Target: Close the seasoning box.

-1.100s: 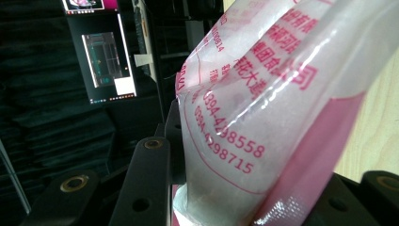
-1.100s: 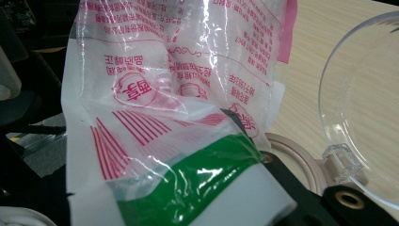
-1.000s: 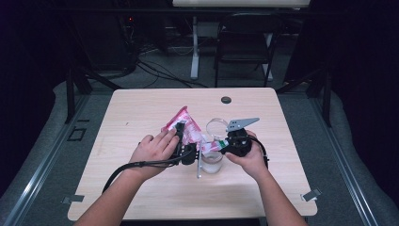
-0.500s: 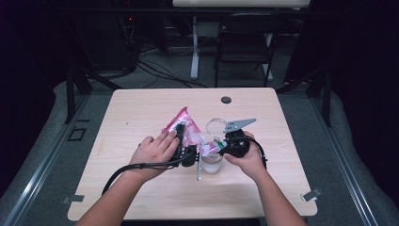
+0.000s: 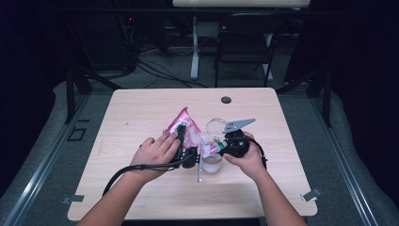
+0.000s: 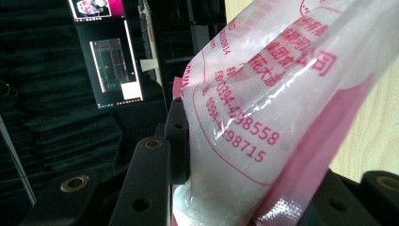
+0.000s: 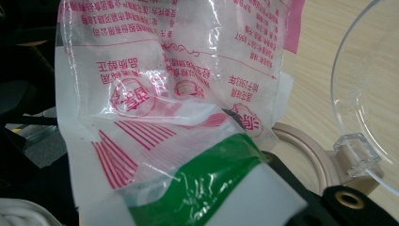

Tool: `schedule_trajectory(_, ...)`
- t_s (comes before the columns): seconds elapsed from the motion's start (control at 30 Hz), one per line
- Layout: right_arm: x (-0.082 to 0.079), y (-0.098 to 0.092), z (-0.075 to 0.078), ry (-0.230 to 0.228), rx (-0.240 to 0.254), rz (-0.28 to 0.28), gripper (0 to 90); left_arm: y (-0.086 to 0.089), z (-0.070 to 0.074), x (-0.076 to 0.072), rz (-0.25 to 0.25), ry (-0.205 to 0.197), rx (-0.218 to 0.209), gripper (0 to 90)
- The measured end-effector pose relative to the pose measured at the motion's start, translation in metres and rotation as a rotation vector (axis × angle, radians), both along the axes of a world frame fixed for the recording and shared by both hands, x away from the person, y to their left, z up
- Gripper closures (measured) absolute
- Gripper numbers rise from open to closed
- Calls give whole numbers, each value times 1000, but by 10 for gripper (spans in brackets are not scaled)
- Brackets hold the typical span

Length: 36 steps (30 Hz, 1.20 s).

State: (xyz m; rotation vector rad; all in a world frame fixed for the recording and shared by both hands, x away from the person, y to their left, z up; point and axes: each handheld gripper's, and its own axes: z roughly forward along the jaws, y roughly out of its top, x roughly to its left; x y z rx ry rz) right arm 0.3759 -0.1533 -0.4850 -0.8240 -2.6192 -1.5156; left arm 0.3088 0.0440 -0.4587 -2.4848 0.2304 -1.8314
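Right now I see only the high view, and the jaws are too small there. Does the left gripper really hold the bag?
Observer: Yes. In the left gripper view the left gripper has the bag between its jaws, and white grains fill that end.
Operator: And the other one?
Observer: The right gripper is shut on a flat, crumpled corner of the bag with a green and white edge. I see no grains in that part.
Operator: What is next to that corner?
Observer: A clear lid, joined to a beige rim, lies on the table just behind the bag in the right gripper view.
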Motion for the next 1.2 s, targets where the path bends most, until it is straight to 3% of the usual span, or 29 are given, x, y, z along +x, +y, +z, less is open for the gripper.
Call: schedule_trajectory(1.2,0,2,-3,4,-6,-3,900,-3,2,-5,-23,-23,11,689)
